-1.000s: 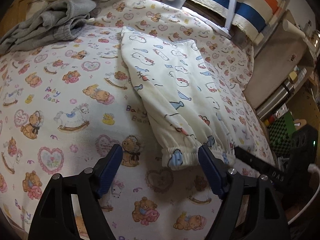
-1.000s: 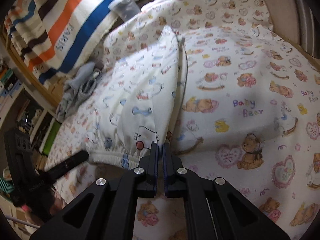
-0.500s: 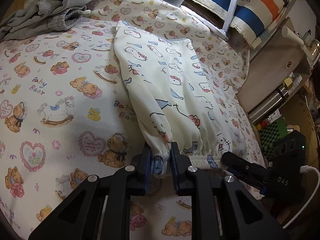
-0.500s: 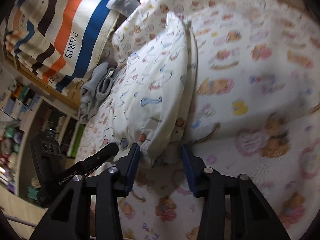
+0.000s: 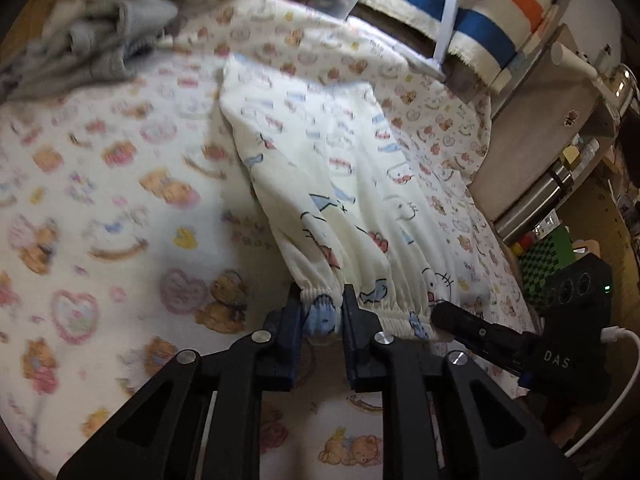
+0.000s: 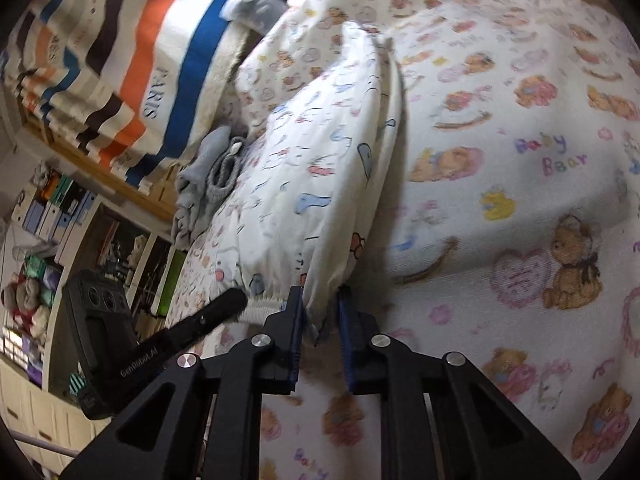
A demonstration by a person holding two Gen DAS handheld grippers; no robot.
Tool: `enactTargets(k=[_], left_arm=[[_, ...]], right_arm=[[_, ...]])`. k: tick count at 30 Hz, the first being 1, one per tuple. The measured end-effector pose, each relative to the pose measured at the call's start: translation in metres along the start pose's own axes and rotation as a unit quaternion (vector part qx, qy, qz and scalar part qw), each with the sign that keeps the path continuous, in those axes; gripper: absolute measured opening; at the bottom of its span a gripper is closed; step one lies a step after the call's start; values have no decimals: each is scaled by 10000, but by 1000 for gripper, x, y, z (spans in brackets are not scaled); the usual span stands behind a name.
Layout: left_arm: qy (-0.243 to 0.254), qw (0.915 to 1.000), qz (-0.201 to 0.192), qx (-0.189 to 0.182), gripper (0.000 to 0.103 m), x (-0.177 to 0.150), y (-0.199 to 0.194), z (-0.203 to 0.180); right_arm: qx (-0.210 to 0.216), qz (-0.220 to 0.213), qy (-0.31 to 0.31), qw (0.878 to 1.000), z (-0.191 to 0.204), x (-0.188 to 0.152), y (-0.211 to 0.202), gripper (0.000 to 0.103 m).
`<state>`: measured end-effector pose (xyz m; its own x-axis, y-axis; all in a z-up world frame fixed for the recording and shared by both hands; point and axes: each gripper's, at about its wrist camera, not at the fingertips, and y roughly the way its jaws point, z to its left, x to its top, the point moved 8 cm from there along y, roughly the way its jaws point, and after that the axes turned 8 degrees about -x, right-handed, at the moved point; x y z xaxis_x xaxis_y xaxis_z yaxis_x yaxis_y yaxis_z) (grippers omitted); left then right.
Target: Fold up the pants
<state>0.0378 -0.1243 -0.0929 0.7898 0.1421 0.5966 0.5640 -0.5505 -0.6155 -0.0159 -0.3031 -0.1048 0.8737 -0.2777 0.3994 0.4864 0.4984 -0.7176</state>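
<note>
The pants [image 5: 340,184] lie lengthwise on the bed [image 5: 100,200], waist end toward the striped blanket [image 5: 480,20] and gathered cuffs at the near end. The left hand-held gripper [image 5: 322,316] is nearly closed, pinching one elastic cuff [image 5: 320,304] between its blue pads. The right hand-held gripper [image 6: 318,320] is likewise narrowed around the neighbouring part of the cuffs, with fabric bunched between its fingers; both cuffs appear raised a little off the sheet.

The step in hand looks like the lengthwise fold: carrying the cuffs over toward the waistband. To do it well, both grips should rise together and stay level, so the hem edge does not twist. Keep the cuffs apart enough that the cloth stays taut across its width, yet not so far that the elastic slips from the pads. Travel straight along the pants toward the striped blanket, keeping clear of the grey garment [image 5: 92,44] lying beside the waist end. Set the cuffs down square on the waistband before releasing.
</note>
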Motion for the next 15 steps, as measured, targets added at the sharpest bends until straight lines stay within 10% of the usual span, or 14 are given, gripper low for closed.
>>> enactTargets(k=[15], left_arm=[[-72,9992,321,217,29,-31,-17,16]], right_arm=[[-301,25,-241,9993,21,-38,-12,17]])
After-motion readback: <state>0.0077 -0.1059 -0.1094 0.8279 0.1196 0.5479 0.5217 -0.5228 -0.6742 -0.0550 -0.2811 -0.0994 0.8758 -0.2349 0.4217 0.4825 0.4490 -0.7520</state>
